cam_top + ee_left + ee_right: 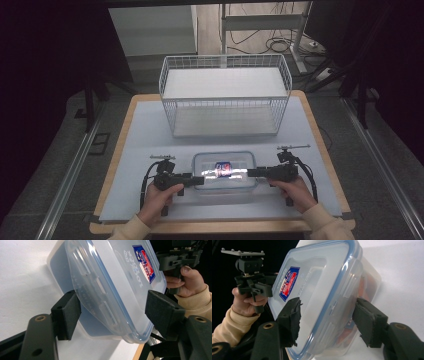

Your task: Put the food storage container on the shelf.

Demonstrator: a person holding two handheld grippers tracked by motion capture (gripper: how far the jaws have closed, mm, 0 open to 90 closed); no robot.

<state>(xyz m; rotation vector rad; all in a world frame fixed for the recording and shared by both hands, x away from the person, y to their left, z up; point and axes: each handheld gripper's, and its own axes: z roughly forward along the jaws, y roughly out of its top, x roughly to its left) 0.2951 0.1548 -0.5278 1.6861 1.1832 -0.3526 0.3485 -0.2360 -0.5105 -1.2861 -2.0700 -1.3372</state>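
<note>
I had both hands low at the near edge of the table (150, 120), forearms coming in from my side, each wrist turned inward so the two tools pointed level at one another across the container (225, 172).

My left hand (157, 197) held the left gripper (199, 181) against the container's left short end. In the left gripper view, the lid's corner and its side latch (100, 305) sat between the jaws; one pad (72, 312) lay against the underside of the tub, while the other pad (162, 307) stood just beside the lid's top face. Whether both pads actually pressed on the plastic, I could not tell.

My right hand (295, 190) brought the right gripper (248, 173) to the opposite short end. In the right gripper view, the latch on that end (342, 305) lay between the jaws, one pad (293, 315) over the lid and the other (368, 322) beside the tub wall, with a small gap visible on that outer side, so I read those jaws as parted around the end rather than clamped.

The container, clear with a blue-seamed lid and a red-and-blue label (288, 282), rested on the table directly between the two grippers. The white wire basket (225, 95) stood well beyond them, on the far side of the container.
</note>
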